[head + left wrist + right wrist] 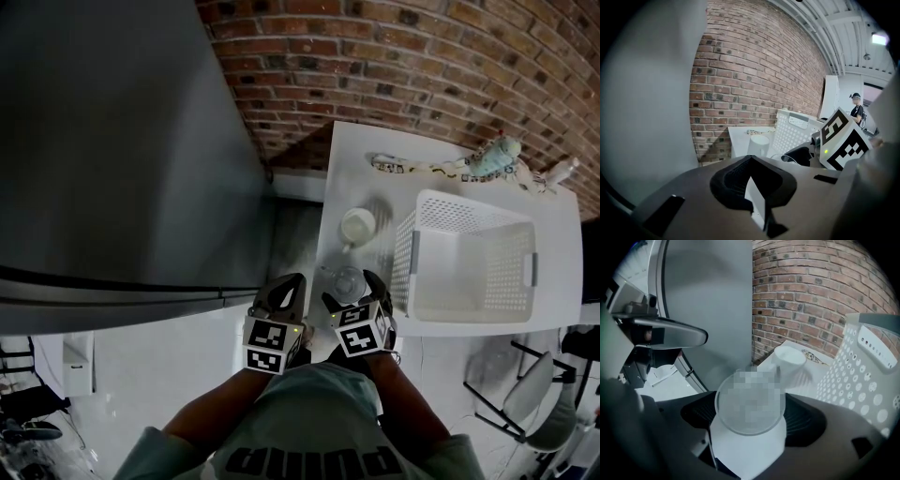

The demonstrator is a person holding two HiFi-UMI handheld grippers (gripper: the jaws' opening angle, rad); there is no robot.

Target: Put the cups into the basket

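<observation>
White table point(356, 169) against brick wall point(375, 56). Near, off table's left edge: our left gripper point(286, 291) pressed together, empty. Near edge: our right gripper point(350, 289) spread around clear cup point(347, 279), pads not pressing. We judge off-centre closing could knock cup off edge. Farther: white cup point(357, 225); basket point(403, 258) at right.
</observation>
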